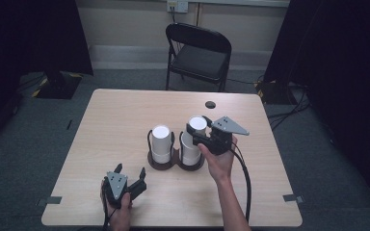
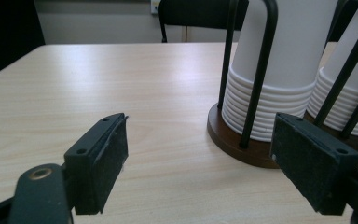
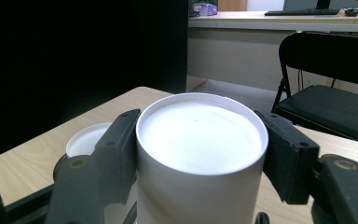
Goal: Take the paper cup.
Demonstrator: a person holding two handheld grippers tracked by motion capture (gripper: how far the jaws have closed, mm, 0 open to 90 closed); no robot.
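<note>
Two stacks of upturned white paper cups stand in a dark two-ring holder point(image 1: 166, 164) at the table's middle. My right gripper point(image 1: 197, 132) comes in from the right and is shut on the top cup point(image 1: 196, 123) of the right stack. In the right gripper view both pads press the sides of that cup point(image 3: 200, 186), with the right gripper point(image 3: 200, 133) around its upper part; the left stack's top point(image 3: 86, 140) shows behind. My left gripper point(image 1: 131, 169) rests near the front left edge, open. In the left gripper view the left gripper point(image 2: 203, 130) holds nothing and faces the left stack point(image 2: 284, 60).
A black folding chair point(image 1: 200, 55) stands beyond the far edge of the light wooden table point(image 1: 125, 115). A small dark hole point(image 1: 210, 104) marks the tabletop at the back. Black wire loops point(image 2: 263, 70) rise around each stack from the holder's wooden base point(image 2: 233, 140).
</note>
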